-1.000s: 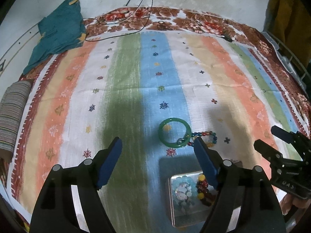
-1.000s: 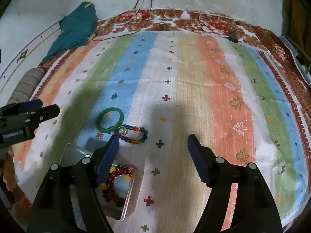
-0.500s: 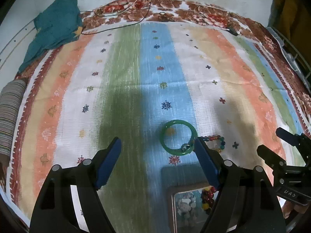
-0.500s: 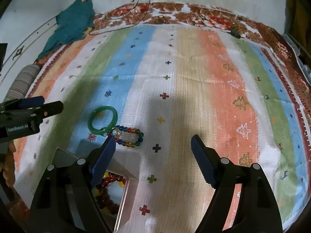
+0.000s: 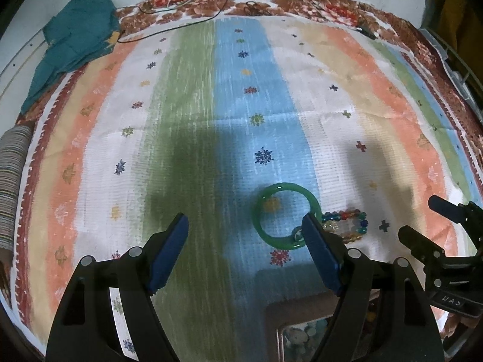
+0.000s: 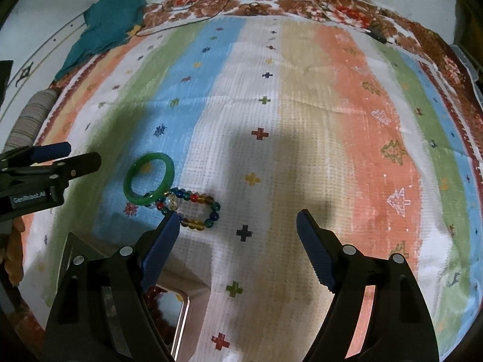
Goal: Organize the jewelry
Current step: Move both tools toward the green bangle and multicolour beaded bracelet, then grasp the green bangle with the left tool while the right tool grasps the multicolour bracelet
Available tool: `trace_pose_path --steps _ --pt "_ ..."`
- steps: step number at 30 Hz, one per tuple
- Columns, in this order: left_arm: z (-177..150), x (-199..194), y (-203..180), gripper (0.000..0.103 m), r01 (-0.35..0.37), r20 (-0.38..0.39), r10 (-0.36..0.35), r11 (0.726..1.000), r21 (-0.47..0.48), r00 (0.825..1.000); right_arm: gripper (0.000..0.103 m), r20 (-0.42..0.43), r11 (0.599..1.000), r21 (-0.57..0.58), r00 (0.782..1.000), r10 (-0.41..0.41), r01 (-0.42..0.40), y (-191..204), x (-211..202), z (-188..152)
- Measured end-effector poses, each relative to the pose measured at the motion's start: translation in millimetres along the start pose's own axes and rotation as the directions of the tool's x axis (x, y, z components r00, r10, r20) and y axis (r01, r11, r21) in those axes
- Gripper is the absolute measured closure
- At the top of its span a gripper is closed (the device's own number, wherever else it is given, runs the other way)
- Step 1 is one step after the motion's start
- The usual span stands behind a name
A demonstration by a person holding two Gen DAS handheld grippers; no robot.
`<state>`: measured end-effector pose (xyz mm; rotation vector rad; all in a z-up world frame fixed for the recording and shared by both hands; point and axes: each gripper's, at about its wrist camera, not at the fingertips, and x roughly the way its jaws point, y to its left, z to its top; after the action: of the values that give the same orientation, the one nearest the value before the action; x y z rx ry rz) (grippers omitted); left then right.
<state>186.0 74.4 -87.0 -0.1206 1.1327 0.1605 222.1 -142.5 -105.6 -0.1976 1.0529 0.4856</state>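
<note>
A green bangle (image 5: 285,215) lies flat on the striped cloth, touching a multicoloured bead bracelet (image 5: 350,226) to its right. Both show in the right wrist view, bangle (image 6: 149,178) and bead bracelet (image 6: 193,208). A shiny metal tin (image 6: 178,310) holding a red-and-yellow bead bracelet (image 6: 151,294) sits at the near edge; the tin's corner also shows in the left wrist view (image 5: 302,328). My left gripper (image 5: 244,229) is open and empty, its right finger just over the bangle's near rim. My right gripper (image 6: 235,223) is open and empty, just right of the bead bracelet.
A striped, patterned cloth (image 5: 211,120) covers the surface. A teal garment (image 5: 75,39) lies at the far left corner, thin black cables (image 5: 181,9) along the far edge, a striped roll (image 5: 12,181) at the left edge. A wire basket (image 5: 452,60) stands far right.
Both grippers have moved forward over the cloth; the tin has slid down to the frames' bottom edge and the bangle and bead bracelet sit closer to the fingertips. Both stayed open.
</note>
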Motion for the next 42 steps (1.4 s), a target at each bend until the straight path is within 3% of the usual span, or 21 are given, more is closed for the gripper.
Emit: trace_pose_path --steps 11,14,23,35,39,42 --pt "5.9 18.7 1.0 0.026 0.006 -0.036 -0.006 1.000 0.013 0.999 0.023 -0.024 0.999 0.038 0.999 0.037 -0.036 -2.4 15.9 4.2" --pt "6.9 26.5 0.8 0.026 0.006 -0.051 -0.005 1.000 0.012 0.999 0.023 -0.010 1.000 0.011 1.000 -0.001 0.001 0.6 18.7 6.0" --pt "8.1 50.1 3.1 0.026 -0.011 -0.091 0.013 1.000 0.024 0.996 0.023 -0.059 1.000 -0.002 0.998 0.005 -0.005 2.5 39.9 10.5" --pt "11.9 68.0 -0.9 0.029 0.022 -0.120 -0.016 0.998 0.051 0.993 0.023 -0.112 1.000 0.001 0.994 0.019 -0.019 2.6 58.9 9.6" --pt "10.1 74.4 -3.3 0.047 0.024 -0.142 -0.014 0.997 0.068 0.990 0.023 -0.132 1.000 -0.008 0.991 0.010 -0.011 5.2 65.7 8.2" --pt "7.9 79.5 -2.2 0.051 0.014 -0.156 -0.002 0.997 0.074 0.988 0.024 -0.136 1.000 -0.016 0.991 0.003 -0.005 6.3 68.4 8.2"
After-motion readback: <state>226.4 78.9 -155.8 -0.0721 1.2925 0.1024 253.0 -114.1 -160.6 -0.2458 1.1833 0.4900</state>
